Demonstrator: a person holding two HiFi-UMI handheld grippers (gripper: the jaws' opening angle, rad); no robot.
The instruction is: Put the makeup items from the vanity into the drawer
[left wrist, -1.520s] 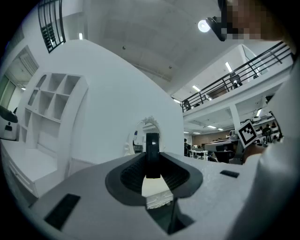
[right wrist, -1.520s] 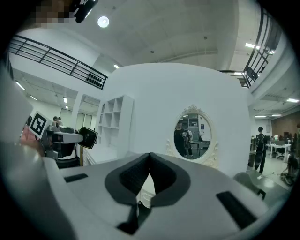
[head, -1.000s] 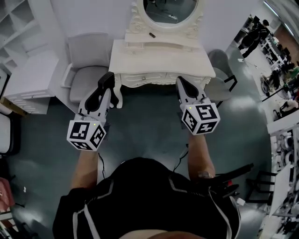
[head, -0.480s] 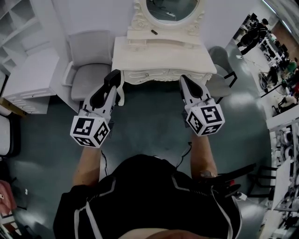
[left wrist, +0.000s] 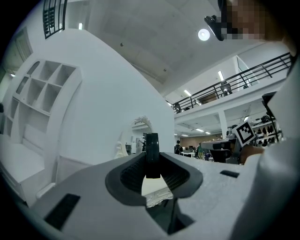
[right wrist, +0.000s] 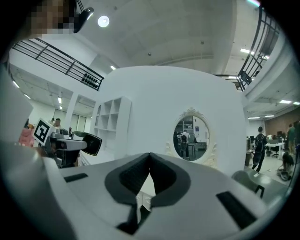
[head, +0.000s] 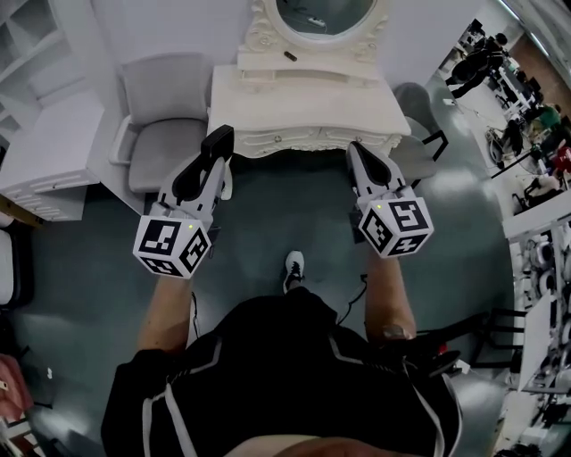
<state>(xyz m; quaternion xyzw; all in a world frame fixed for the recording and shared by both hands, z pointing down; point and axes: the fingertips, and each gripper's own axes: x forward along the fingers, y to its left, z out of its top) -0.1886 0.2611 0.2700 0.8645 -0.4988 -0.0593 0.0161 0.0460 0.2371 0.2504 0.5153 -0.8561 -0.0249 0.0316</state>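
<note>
While the person stands facing the white vanity [head: 308, 107], both grippers hang in the air near its front edge, well apart from each other. The left gripper [head: 217, 147] has its jaws clamped on a slim dark rectangular item [left wrist: 151, 149], held upright (what kind of makeup it is, I cannot tell). The right gripper [head: 359, 156] has its jaws pressed together with nothing between them. Another small dark item [head: 289, 55] lies on the vanity's raised shelf, just below the oval mirror [head: 326, 13].

I make out a white carved vanity desk [head: 303, 103]. On its raised back shelf [head: 335, 66], below the oval mirror [head: 326, 13], lies one small dark item [head: 289, 55].
</note>
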